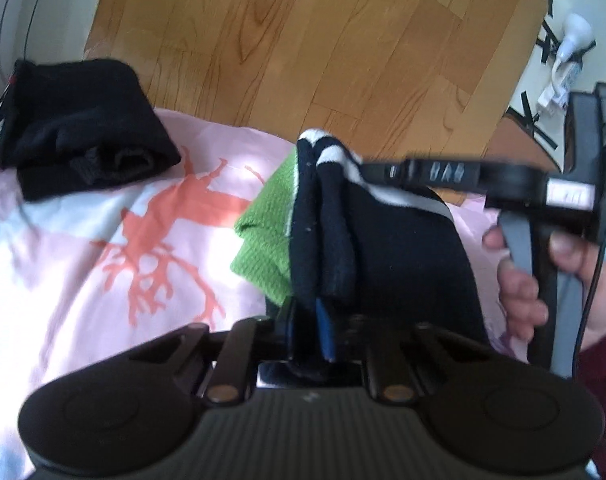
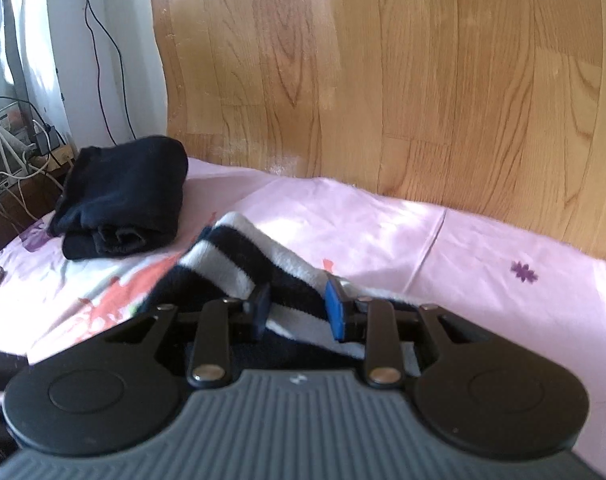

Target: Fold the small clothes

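On the bed: pink sheet (image 2: 483, 248); folded dark garment (image 2: 123, 200) lies apart at the far left.
Item: navy-and-white striped sock (image 1: 335, 216), raised above the sheet, green piece (image 1: 263, 236) alongside.
Left claw (image 1: 319, 332): clamped on the sock's dark end.
Right claw (image 2: 299, 308): jaws narrow, striped cuff between them; contact unclear.
Handling: you hold light, limp knit; grip cuff and toe.

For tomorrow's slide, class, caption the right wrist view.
Right tool straddles a navy-and-white striped sock on pink bedding, folded dark garment behind.
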Demonstrator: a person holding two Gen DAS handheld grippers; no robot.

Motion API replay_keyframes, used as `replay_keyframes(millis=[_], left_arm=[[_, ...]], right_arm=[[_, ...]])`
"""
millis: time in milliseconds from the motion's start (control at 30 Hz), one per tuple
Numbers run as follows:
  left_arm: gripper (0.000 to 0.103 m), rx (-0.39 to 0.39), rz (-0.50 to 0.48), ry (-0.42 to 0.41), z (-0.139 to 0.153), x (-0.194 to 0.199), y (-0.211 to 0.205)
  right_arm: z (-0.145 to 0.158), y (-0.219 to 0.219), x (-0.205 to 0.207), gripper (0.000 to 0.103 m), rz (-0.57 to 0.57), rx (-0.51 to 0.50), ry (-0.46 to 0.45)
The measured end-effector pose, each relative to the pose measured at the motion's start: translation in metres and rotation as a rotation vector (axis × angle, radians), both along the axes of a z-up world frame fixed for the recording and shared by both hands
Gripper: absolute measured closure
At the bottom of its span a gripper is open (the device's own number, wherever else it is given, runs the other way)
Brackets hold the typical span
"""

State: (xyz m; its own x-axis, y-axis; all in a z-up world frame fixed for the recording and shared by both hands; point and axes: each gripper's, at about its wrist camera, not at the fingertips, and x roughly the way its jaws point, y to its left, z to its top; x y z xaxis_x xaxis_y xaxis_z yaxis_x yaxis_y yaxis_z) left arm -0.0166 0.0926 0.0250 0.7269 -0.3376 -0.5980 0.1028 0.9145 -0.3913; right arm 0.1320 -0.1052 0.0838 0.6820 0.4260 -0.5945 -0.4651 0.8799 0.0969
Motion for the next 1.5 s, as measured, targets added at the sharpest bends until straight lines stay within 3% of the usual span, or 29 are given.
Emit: replay_keyframes(millis=[133,200,267,400,433,533,567,600,667,700,833,1033,1133,1300,1400,1433,1500], left_arm=[[0.092,-0.032,0.018,0.040,-0.009,-0.002,0.010],[0.092,-0.019,0.028,0.051,-0.013,-0.003,0.010],[0.091,-0.014,0.025,0.052,-0.012,-0.003,0.010],[0.086,-0.009,0.011,0.031,-0.001,-0.004,0.015],[0.078,-0.001,0.020,0.003,0.006,-0.006,0.019],[0.030,0.012,0.076,-0.054,0.021,-0.006,0.032],[0.021,0.016,0.089,-0.064,0.025,-0.003,0.035],[0.019,0.019,0.092,-0.068,0.027,0.000,0.037],[0.003,0.017,0.082,-0.060,0.029,0.012,0.038],[0.001,0.009,0.073,-0.056,0.029,0.017,0.038],[0.000,-0.008,0.021,-0.006,0.020,0.043,0.028],[0.000,-0.035,-0.045,0.134,-0.014,0.067,0.010],[0.000,-0.001,-0.048,0.096,-0.018,0.062,0.004],[0.001,-0.032,-0.087,0.078,-0.022,0.062,-0.006],[0.001,-0.004,-0.084,0.051,-0.023,0.065,-0.019],[0.005,0.010,-0.079,0.039,-0.024,0.065,-0.024],[0.018,0.037,-0.074,0.020,-0.024,0.065,-0.033]], right_arm=[[0.007,0.017,-0.001,0.068,0.045,0.037,-0.007],[-0.014,0.036,0.002,0.066,0.061,-0.050,0.027],[-0.028,0.051,-0.007,0.065,0.074,-0.146,-0.072],[-0.018,0.056,-0.015,0.065,0.083,-0.215,-0.104],[-0.013,0.050,-0.019,0.065,0.088,-0.193,-0.105],[0.007,0.004,-0.033,0.046,0.082,-0.009,-0.086],[0.010,-0.012,-0.038,0.036,0.060,0.037,-0.085],[0.012,-0.028,-0.043,0.028,0.030,0.075,-0.083],[0.011,-0.058,-0.050,0.026,-0.026,0.135,-0.051],[0.007,-0.073,-0.052,0.025,-0.052,0.165,-0.016],[-0.015,-0.117,-0.061,0.023,-0.107,0.302,0.145],[-0.045,-0.127,-0.065,0.019,-0.127,0.390,0.250],[-0.056,-0.115,-0.061,0.019,-0.096,0.404,0.288],[-0.060,-0.097,-0.052,0.018,-0.050,0.431,0.272],[-0.060,-0.093,-0.047,0.018,-0.051,0.442,0.260],[-0.060,-0.097,-0.046,0.020,-0.055,0.449,0.260],[-0.060,-0.098,-0.045,0.039,-0.064,0.431,0.254]])
